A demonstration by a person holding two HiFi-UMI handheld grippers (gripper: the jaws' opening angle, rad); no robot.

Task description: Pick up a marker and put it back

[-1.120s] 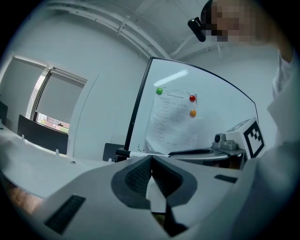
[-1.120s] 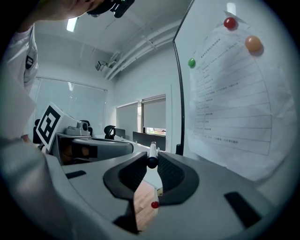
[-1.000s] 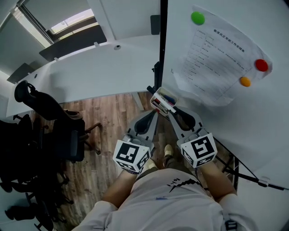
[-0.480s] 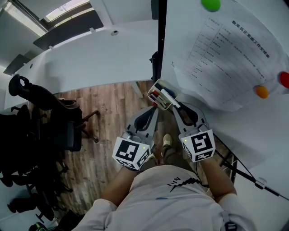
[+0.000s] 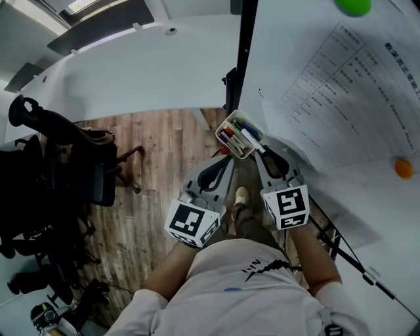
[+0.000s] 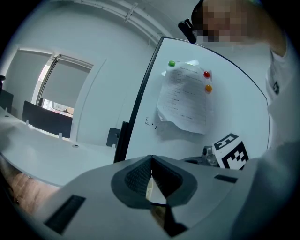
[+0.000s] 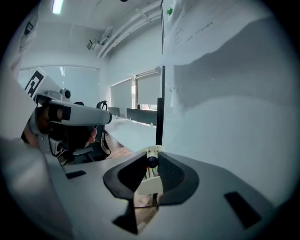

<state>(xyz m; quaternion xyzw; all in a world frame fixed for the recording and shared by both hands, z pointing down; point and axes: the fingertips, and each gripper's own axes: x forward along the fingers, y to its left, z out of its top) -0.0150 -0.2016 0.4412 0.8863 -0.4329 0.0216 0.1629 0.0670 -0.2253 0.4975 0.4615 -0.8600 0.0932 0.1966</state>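
A small cream tray (image 5: pixel 226 125) hangs at the lower left corner of the whiteboard (image 5: pixel 341 164) and holds several markers, red, blue and black. My right gripper (image 5: pixel 258 149) reaches up to the tray's near right corner. Its jaws are shut on a marker (image 5: pixel 250 138) with a white body. In the right gripper view that marker's black end (image 7: pixel 152 161) shows pinched between the pads, with the tray (image 7: pixel 151 183) just behind. My left gripper (image 5: pixel 223 159) is shut and holds nothing, just below the tray; its pads meet at the tip (image 6: pixel 151 161).
A printed sheet (image 5: pixel 354 85) is pinned to the board by a green magnet (image 5: pixel 353 5) and an orange magnet (image 5: pixel 403 168). Black office chairs (image 5: pixel 59 164) stand left on the wooden floor. A curved white desk (image 5: pixel 144 72) lies beyond. The board's stand legs (image 5: pixel 331 243) run by my right.
The head view has swung toward the board, so the sheet and magnets slid up and right. Both grippers stay close under the tray, the right one still at its corner.
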